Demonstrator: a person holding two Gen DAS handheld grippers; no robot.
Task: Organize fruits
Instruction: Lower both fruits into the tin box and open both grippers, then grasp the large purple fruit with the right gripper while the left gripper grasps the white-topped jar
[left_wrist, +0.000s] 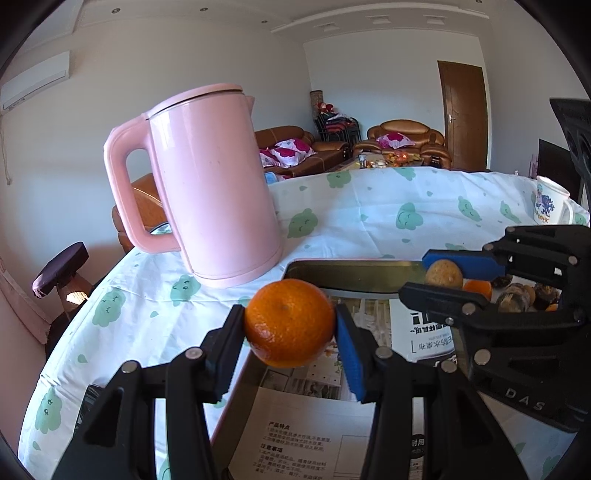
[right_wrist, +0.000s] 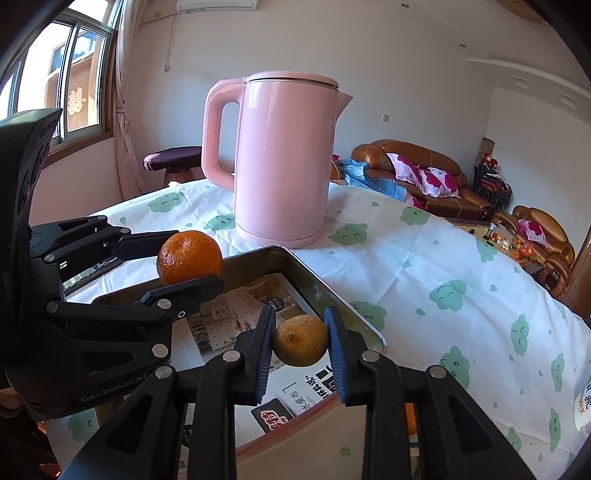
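Observation:
My left gripper (left_wrist: 290, 325) is shut on a bright orange mandarin (left_wrist: 289, 322), held above the near left part of a metal tray (left_wrist: 354, 273) lined with printed paper. The same mandarin (right_wrist: 189, 257) shows at the left of the right wrist view, in the left gripper (right_wrist: 190, 258). My right gripper (right_wrist: 300, 341) is shut on a small brownish-yellow fruit (right_wrist: 301, 339) above the tray (right_wrist: 295, 264). In the left wrist view that fruit (left_wrist: 443, 274) sits between the right gripper's blue pads (left_wrist: 465, 263). More small fruits (left_wrist: 517, 295) lie behind the right gripper, partly hidden.
A tall pink kettle (left_wrist: 210, 184) stands on the cloud-print tablecloth (left_wrist: 369, 214) just beyond the tray's far corner. A white mug (left_wrist: 550, 203) stands at the far right. Sofas (left_wrist: 402, 142) and a stool (right_wrist: 173, 158) lie beyond the table.

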